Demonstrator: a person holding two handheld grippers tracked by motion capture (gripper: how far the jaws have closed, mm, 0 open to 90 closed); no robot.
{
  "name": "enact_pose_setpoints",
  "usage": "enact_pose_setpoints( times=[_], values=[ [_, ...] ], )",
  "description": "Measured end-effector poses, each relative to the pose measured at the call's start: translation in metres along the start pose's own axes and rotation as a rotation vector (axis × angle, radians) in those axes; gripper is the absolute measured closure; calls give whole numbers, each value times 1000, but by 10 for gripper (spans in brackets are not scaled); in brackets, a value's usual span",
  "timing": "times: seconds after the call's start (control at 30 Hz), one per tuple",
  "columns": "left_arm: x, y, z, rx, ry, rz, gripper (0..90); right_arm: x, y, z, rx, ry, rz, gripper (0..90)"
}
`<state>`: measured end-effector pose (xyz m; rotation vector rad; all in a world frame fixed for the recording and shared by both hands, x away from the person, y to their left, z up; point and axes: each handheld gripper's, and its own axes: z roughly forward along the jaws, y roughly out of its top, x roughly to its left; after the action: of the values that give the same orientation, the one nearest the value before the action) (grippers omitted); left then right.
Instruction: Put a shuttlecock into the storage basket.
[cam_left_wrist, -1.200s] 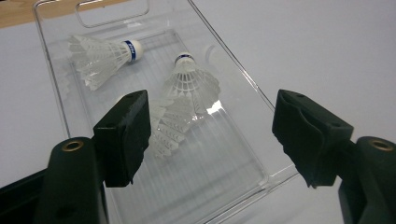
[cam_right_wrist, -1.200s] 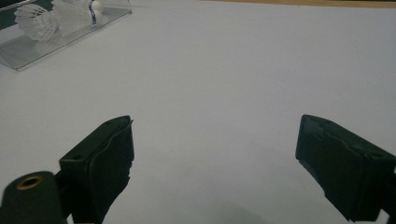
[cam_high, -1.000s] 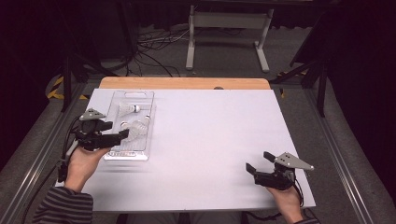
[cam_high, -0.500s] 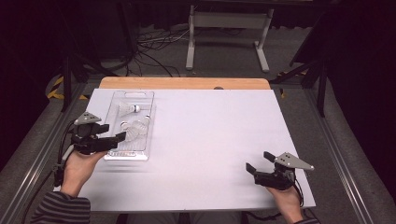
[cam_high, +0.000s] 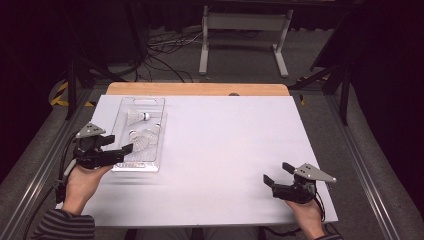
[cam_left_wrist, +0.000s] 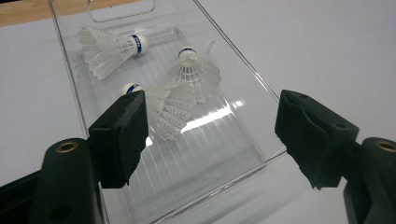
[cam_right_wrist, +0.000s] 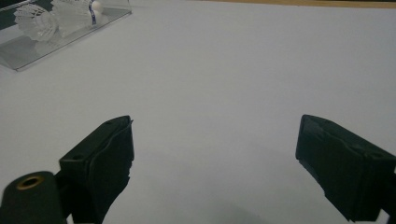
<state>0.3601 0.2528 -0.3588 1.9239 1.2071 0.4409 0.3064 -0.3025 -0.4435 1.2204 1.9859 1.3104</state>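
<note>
Three white shuttlecocks lie inside a clear plastic tray, just ahead of the left tongs. One shuttlecock rests near the tray's far handle end; the other two lie touching, closer to the tongs. The left tongs hover over the tray's near edge, jaws wide apart, holding nothing. The tray's left rim runs close to the left edge of the white worktop. To the right of the tray the worktop lies bare, well across to the right tongs, whose jaws are also apart and empty, near the worktop's front edge.
</note>
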Motion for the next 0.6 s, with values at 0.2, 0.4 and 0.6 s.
enact_pose_setpoints(
  times=[0.2, 0.4, 0.6],
  values=[
    [0, -5, -3, -18, -18, -16, 269, 0, 0, 0, 2, 1, 2, 121],
    [0, -10, -4, -25, -23, -15, 272, 0, 0, 0, 0, 0, 0, 121],
    [-1, -14, -5, -30, -25, -20, 272, 0, 0, 0, 1, 0, 0, 121]
  ],
)
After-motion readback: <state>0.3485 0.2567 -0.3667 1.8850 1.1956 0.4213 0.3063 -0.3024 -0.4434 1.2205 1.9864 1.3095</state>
